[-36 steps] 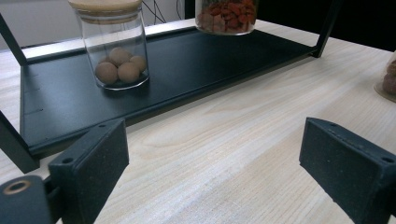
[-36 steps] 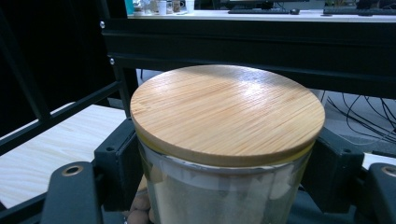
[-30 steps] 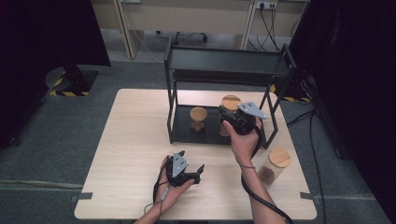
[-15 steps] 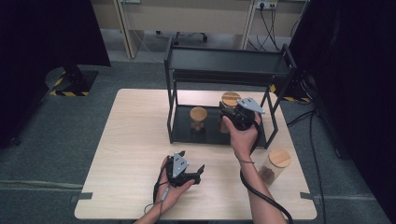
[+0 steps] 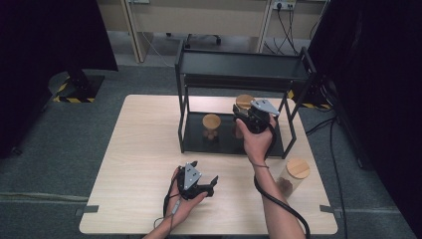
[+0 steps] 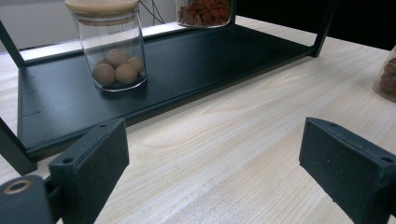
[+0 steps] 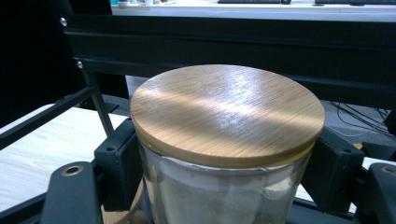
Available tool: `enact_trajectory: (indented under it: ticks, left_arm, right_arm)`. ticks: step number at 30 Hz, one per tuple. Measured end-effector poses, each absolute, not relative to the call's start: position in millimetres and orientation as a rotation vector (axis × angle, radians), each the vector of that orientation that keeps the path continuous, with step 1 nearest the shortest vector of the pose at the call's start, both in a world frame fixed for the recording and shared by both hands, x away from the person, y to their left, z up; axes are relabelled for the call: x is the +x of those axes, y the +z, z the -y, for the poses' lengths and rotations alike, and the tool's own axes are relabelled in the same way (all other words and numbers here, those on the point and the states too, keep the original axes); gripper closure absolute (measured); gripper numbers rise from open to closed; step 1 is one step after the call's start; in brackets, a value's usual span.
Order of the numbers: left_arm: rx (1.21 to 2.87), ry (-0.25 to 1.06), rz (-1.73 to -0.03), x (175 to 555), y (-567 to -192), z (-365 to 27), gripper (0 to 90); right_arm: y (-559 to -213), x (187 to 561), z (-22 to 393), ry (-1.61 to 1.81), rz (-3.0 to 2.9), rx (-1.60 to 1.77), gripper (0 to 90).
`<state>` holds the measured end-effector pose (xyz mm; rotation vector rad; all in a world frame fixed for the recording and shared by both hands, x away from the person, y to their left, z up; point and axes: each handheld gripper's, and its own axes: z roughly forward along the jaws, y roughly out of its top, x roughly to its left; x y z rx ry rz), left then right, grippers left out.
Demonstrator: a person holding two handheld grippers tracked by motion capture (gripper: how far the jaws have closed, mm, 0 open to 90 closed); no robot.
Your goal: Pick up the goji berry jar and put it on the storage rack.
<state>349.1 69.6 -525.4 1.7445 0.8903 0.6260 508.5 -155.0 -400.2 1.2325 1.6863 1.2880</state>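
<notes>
Two claws: right claw (image 7: 224,172) clamped around wooden-lidded jar (image 7: 227,114) at the shelf (image 5: 239,62), left claw (image 6: 224,163) wide, empty.

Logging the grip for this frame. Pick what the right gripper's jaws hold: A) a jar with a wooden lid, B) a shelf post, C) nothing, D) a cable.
A: in the right gripper view, the right gripper clamps the glass jar below its wooden lid.
</notes>
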Motion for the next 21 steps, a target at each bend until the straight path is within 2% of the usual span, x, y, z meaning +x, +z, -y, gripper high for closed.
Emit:
enact_trajectory:
  ticks: [21]
  left_arm:
    - [1.745,0.624,-0.889,349.1,-525.4,-69.6,8.0]
  right_arm:
    - [-413.4,530.9,146.9,1.249,-1.701,1.276,25.4]
